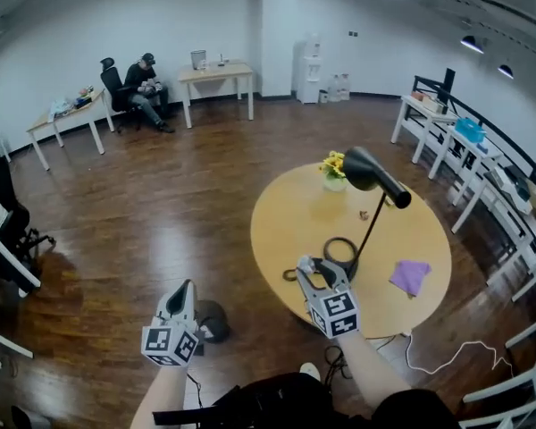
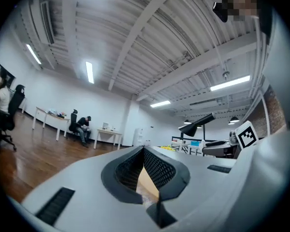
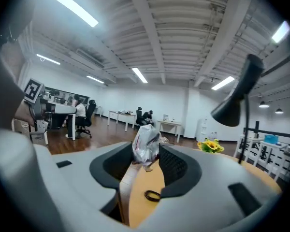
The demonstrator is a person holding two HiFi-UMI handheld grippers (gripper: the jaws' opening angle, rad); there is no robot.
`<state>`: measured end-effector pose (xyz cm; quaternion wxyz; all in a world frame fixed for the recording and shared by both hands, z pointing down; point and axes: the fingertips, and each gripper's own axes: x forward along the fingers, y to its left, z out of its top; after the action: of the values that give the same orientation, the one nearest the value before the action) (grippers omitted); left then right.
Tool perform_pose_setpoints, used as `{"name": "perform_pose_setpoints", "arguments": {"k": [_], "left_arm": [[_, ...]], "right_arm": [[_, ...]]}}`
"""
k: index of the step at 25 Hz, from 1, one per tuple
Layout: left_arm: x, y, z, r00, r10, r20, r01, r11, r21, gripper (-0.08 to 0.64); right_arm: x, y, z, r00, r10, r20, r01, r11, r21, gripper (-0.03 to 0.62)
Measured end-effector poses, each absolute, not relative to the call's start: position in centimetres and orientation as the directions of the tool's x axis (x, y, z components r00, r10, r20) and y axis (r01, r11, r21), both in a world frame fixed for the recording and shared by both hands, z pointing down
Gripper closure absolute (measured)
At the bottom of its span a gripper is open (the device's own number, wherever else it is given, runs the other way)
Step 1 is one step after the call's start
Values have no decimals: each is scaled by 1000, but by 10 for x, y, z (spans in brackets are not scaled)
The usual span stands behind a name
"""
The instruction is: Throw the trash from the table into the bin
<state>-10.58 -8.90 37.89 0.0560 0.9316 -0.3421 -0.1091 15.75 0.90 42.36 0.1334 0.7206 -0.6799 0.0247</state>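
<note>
Though indistinct overhead, the wrapper [image 3: 146, 143] sits clamped in right gripper [image 3: 146, 151]; left gripper [image 2: 144, 151] closed.

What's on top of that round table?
Yellow flowers, a black lamp, a purple cloth, a small black loop and a small scrap. The right gripper, gripping a plastic wrapper, covers part of the table edge.

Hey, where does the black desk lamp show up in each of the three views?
Head view: the lamp right of centre, standing on the round table.
Left gripper view: small, right of centre, far off.
Right gripper view: large, at the right edge.
Shared landmark: the seated person by the far desks.
</note>
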Motion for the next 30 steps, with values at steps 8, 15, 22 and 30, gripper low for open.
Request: {"name": "perform_pose_setpoints", "arguments": {"k": [8, 15, 22, 30], "left_arm": [[-307, -86, 380, 468, -868, -167, -843, -495, 209, 560], [-405, -73, 406, 293, -949, -116, -918, -313, 242, 560], [-422, -106, 426, 244, -968, -55, -933, -249, 259, 560], [-378, -184, 466, 324, -944, 67, -923, -300, 241, 560]], "right_arm": [[-38, -84, 424, -279, -925, 258, -913, 339, 228, 411], [-147, -139, 472, -461, -818, 344, -822, 540, 183, 411], [-164, -192, 514, -492, -764, 417, -796, 589, 140, 411], [-136, -247, 580, -464, -723, 512, -807, 583, 91, 411]]}}
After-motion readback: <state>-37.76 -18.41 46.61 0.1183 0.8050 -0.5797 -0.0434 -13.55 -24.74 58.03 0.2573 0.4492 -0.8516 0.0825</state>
